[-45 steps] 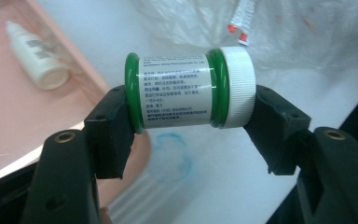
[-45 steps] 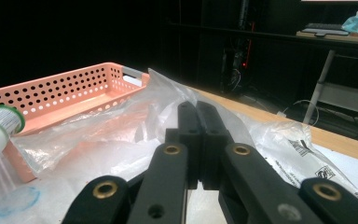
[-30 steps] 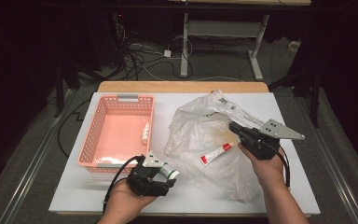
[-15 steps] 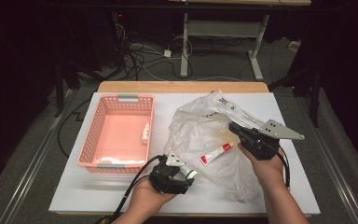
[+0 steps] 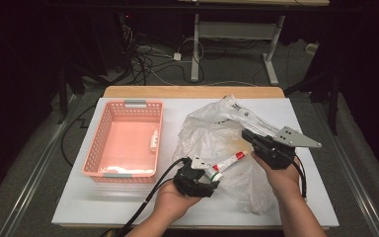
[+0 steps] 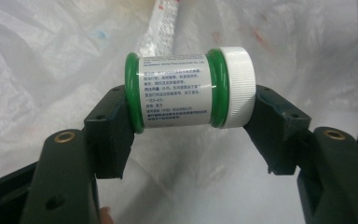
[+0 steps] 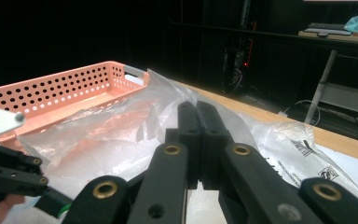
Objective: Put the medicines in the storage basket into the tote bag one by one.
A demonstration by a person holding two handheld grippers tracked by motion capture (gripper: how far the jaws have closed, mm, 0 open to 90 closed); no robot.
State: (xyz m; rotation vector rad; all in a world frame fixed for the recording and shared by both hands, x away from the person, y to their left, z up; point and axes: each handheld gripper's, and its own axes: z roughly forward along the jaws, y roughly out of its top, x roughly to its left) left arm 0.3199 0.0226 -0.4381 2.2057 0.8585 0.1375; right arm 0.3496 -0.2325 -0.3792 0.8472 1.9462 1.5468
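High view, left gripper (image 5: 212, 174): held near the table's front edge, at the lower rim of the crumpled clear plastic bag (image 5: 217, 138); small white-capped jar (image 5: 215, 174) at its tip, beside a white tube with red end (image 5: 231, 161) lying on the bag.
High view, right gripper (image 5: 246, 134): resting on the bag's right part, grey three-cornered plate on top, tip pointing toward the bag's middle.
High view, pink perforated plastic basket (image 5: 123, 140): left of the bag on the white table top (image 5: 296, 108); one small white tube (image 5: 154, 140) against its right wall.
Left gripper view, jar with green rims, white printed label and ribbed white cap (image 6: 189, 91): lying sideways between the two black jaws, base against one pad, cap against the other; pinched end to end, clear of the surface, bag plastic behind.
Right gripper view, right gripper (image 7: 198, 121): jaws pressed together, no gap visible; whether a fold of plastic is caught cannot be told.
Right gripper view, surroundings: bag (image 7: 121, 126) under and around the tip, basket (image 7: 60, 91) beyond at left, wooden table edge (image 7: 261, 116) at right.
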